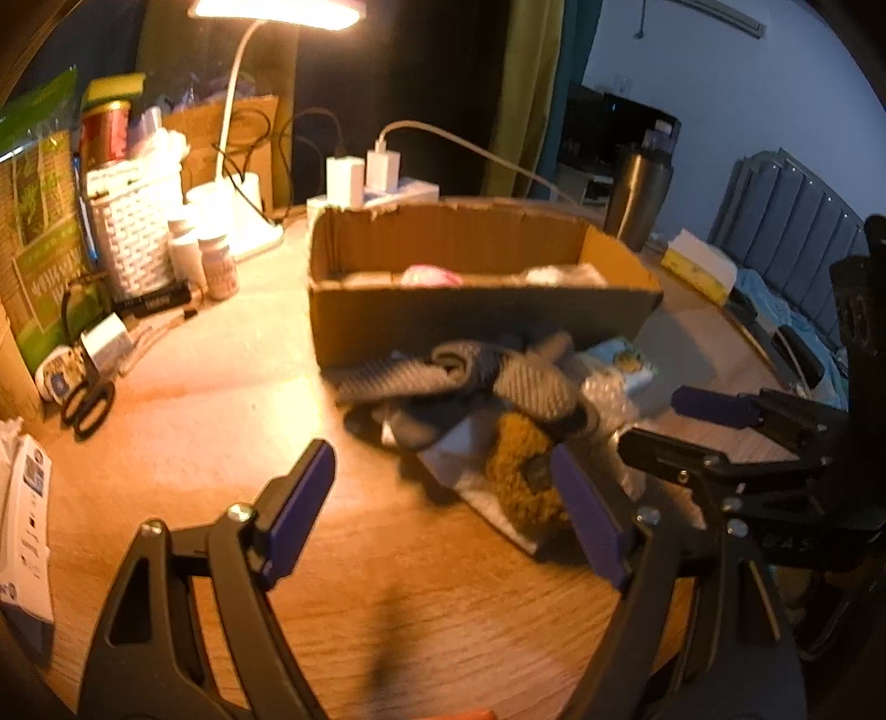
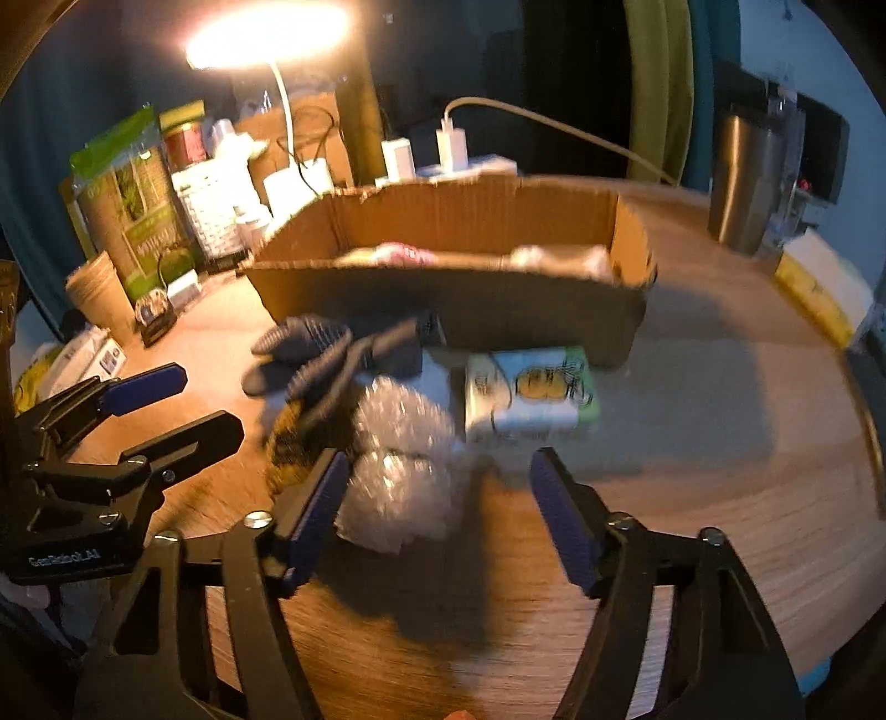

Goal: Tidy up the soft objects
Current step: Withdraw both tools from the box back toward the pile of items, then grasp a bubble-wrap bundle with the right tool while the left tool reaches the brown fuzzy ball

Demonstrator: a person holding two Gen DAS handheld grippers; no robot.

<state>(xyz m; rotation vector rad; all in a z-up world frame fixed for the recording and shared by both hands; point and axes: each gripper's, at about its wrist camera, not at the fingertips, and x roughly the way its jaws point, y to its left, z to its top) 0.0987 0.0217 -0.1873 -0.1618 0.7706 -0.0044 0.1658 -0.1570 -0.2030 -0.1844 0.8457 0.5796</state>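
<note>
Both the left gripper (image 1: 443,509) and right gripper (image 2: 437,515) hung wide open and empty before the cardboard box (image 2: 443,310); the bubble wrap (image 2: 404,471) risked snagging the tangled gloves (image 2: 332,354) beside it.

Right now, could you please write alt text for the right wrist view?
The open right gripper points at crumpled bubble wrap on a wooden table. Beyond lie grey gloves, a tissue pack and a cardboard box.

Dim room, warm glare from desk lamp (image 1: 277,11), motion blur, dark fisheye corners, long shadows
</note>
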